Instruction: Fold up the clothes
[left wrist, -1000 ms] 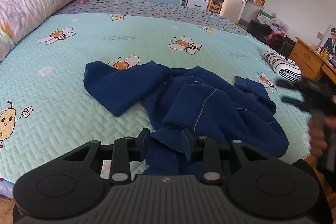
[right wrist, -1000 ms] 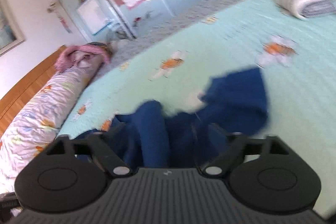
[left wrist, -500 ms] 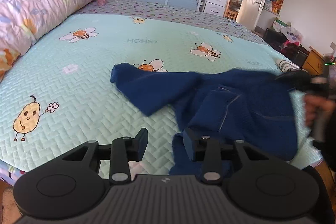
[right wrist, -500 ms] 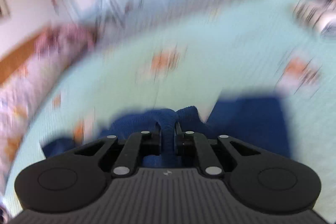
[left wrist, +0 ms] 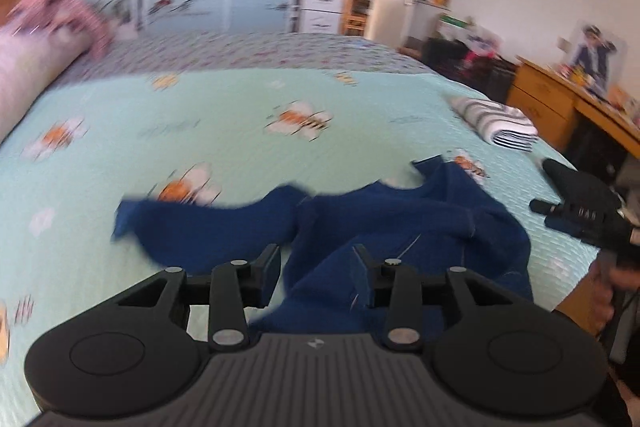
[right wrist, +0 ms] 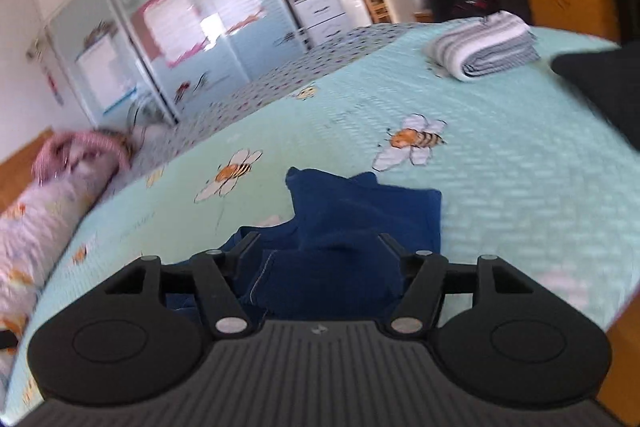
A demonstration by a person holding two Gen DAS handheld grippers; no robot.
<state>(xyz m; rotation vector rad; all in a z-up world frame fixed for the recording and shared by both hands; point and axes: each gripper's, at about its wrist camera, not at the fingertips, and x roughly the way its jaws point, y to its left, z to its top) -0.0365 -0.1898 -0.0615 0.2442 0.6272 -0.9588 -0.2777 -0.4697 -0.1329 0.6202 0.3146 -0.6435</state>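
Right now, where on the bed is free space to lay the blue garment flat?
The wide bare stretch of bedspread lies beyond the blue garment, between the long pillow and the folded striped cloth. The near edge is crowded: both open grippers, left and right, and the garment.

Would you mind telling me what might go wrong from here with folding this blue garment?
The blue garment lies bunched near the bed's front edge, so a pull toward the person may drag it off. Both the left gripper and the right gripper are open over thick folds and may pinch several layers at once.
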